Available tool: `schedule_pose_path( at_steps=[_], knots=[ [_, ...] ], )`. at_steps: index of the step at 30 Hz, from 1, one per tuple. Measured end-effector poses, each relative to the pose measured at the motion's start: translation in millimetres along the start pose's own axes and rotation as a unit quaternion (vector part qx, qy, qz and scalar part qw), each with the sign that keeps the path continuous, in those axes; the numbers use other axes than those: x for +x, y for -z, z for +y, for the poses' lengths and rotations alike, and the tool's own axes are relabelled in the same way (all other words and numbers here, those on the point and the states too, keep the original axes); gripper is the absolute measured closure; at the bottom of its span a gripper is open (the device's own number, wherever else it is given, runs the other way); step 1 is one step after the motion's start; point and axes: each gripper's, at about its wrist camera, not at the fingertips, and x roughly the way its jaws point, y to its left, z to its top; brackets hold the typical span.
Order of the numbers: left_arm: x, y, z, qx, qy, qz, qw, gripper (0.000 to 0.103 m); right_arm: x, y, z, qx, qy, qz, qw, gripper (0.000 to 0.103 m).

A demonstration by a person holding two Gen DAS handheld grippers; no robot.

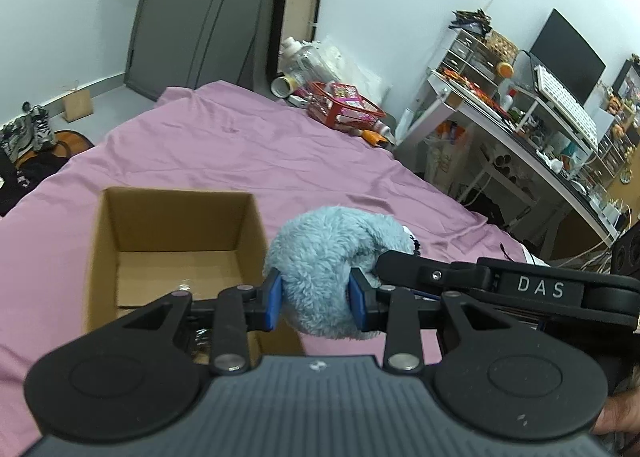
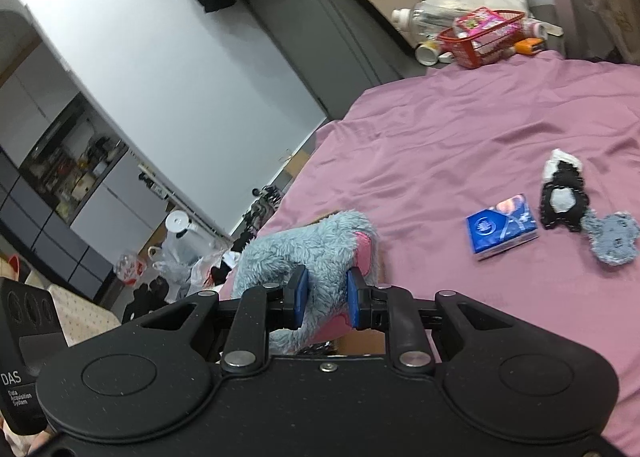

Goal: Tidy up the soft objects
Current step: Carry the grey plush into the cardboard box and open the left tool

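Both grippers, left [image 1: 316, 299] and right [image 2: 324, 297], pinch one blue plush toy [image 1: 332, 257] beside the cardboard box [image 1: 168, 233]. Box looks nearly empty. Tissue pack [image 2: 502, 225] and knitted pieces [image 2: 562, 197] remain on the bed [image 2: 460, 129].

Box [image 1: 176, 257] open-topped on the bed [image 1: 224, 161], mouth unobstructed, floor nearly bare. Plush [image 1: 328, 273] fills the gap in both tongs, left tongs [image 1: 318, 303] and right tongs [image 2: 325, 299], just right of the box wall. Wide bare sheet beyond the box. Right-wrist view: tissue pack [image 2: 502, 225] and two knit pieces [image 2: 562, 197] lie close together at right. Red basket [image 1: 346, 105] and bottles crowd the far corner. Bench [image 1: 532, 129] borders the bed's right edge.
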Motion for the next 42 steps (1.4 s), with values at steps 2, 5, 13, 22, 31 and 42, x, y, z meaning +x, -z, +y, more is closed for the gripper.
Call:
schedule_pose_path(
  at_steps=[2,5,13,22,31,42],
  knots=[
    [-4,2,8,-0.006,-0.002,-0.001,1.0,0.07,3,2,5,-0.002,-0.002,0.005,1.0,0.082],
    [-8,5,18,-0.015,-0.005,-0.002,0.9999,0.07,9,6,15,-0.011,-0.002,0.012,1.0,0.082],
    [-18,10,44,-0.03,-0.018,0.008,0.9994,0.07,25,16,36,-0.022,-0.004,0.038,0.999,0.081],
    [-17,18,55,-0.037,-0.042,0.031,0.998,0.058,17,18,38,-0.022,0.016,0.03,0.999,0.047],
    [-24,12,38,-0.02,-0.074,0.018,0.9969,0.023,-9,13,11,-0.009,0.08,0.009,0.997,0.015],
    [-16,7,7,0.012,-0.087,0.032,0.9956,0.017,-39,7,-20,-0.009,0.1,-0.009,0.995,0.002]
  ],
)
